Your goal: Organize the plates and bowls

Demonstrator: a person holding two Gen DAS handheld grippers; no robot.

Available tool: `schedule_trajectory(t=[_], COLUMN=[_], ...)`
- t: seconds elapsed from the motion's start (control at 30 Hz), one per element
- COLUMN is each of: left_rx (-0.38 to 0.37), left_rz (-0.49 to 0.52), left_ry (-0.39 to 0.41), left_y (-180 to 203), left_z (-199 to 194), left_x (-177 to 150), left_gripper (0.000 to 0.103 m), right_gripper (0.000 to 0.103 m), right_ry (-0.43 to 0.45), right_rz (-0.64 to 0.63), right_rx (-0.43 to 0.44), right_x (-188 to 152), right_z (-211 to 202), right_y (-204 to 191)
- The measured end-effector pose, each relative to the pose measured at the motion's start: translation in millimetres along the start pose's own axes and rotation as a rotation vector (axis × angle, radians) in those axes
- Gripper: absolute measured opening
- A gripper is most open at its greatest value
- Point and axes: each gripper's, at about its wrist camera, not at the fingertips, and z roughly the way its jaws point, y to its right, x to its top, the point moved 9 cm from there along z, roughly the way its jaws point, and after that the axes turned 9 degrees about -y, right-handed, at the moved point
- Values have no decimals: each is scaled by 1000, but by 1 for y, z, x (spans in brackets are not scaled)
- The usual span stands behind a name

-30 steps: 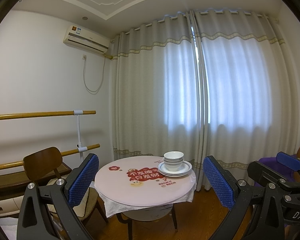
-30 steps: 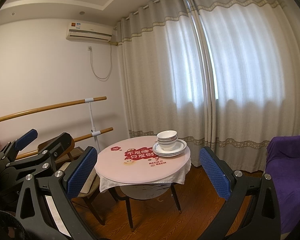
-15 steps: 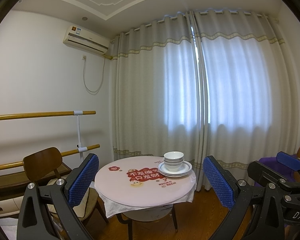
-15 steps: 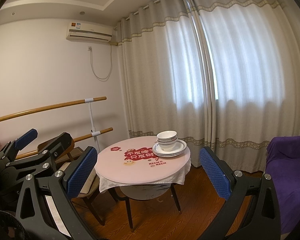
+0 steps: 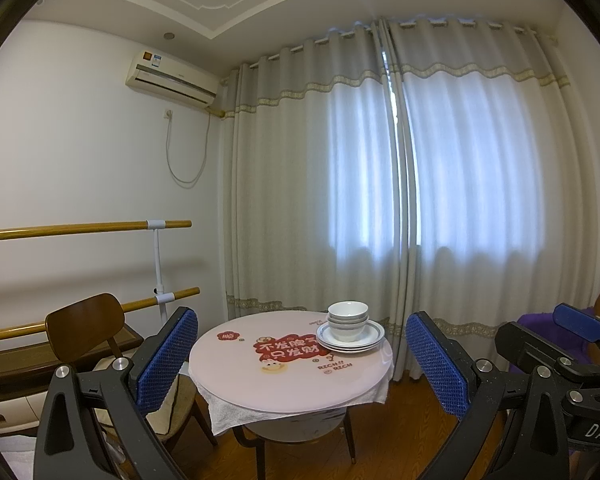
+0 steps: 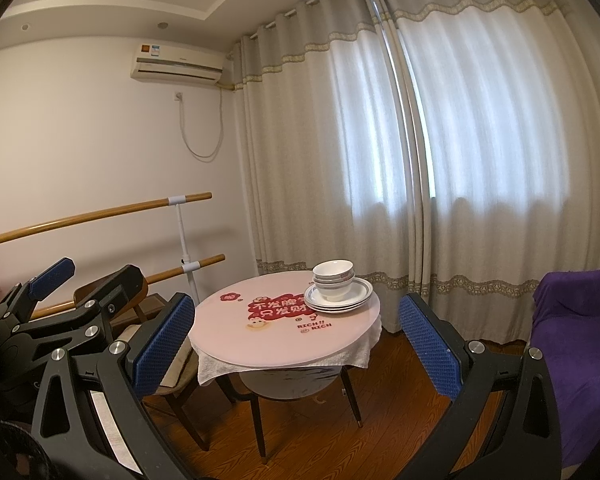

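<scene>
Nothing shifts since a second ago: we hold the left gripper (image 5: 300, 364) and right gripper (image 6: 296, 346) spread, empty, well short of the table (image 5: 260, 392), where bowls (image 5: 348, 320) sit nested on stacked plates (image 5: 370, 340) at its far right, fitting either a finished tidy-up or one pending.

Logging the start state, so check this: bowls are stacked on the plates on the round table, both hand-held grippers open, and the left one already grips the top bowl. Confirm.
Wrong on one point: the left hand-held gripper grips nothing; it is well short of the round table, as the left wrist view shows. The rest stands: bowls stacked on the plates, right hand-held gripper open too.
</scene>
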Motion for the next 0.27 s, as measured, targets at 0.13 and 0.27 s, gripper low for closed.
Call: schedule_trajectory(t=[0.13, 0.27], left_rx=[-1, 0], left_rz=[-1, -2], left_ry=[-4, -16], left_y=[-1, -3], left_z=[2, 7], left_x=[-1, -3], left_gripper=[102, 102], right_gripper=[103, 103], right_ry=[-5, -15], right_rz=[1, 4], right_rx=[-1, -1], right_x=[-1, -2], right_z=[1, 6], right_y=[-2, -3])
